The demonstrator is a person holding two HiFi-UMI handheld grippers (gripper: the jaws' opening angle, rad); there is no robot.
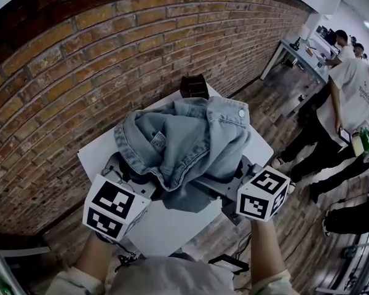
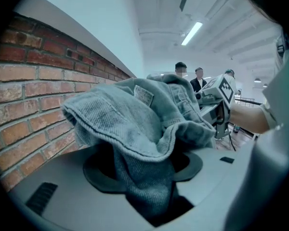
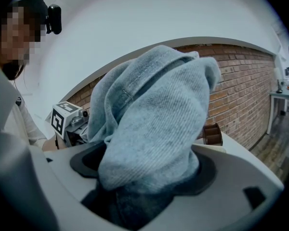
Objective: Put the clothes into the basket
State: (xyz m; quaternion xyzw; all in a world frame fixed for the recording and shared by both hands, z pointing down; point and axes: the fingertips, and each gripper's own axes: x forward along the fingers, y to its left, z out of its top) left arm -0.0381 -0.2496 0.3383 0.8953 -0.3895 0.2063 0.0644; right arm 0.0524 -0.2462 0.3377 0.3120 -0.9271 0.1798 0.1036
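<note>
A light-blue denim jacket (image 1: 184,141) hangs bunched above the white table (image 1: 104,149), held up from both sides. My left gripper (image 1: 134,178) is shut on its left part, where the folded cloth (image 2: 139,129) fills the jaws and hides the fingertips. On the jacket's right part my right gripper (image 1: 226,182) is shut as well, with pale denim (image 3: 154,138) heaped over its jaws. A small dark brown basket (image 1: 194,86) stands at the table's far end, beyond the jacket. The right gripper view shows that basket (image 3: 213,134) past the cloth.
A brick wall (image 1: 80,60) runs along the left and behind the table. Several people (image 1: 350,103) stand on the wooden floor at the right, near a desk (image 1: 301,54). Cables and a dark device (image 1: 229,263) lie on the floor by my feet.
</note>
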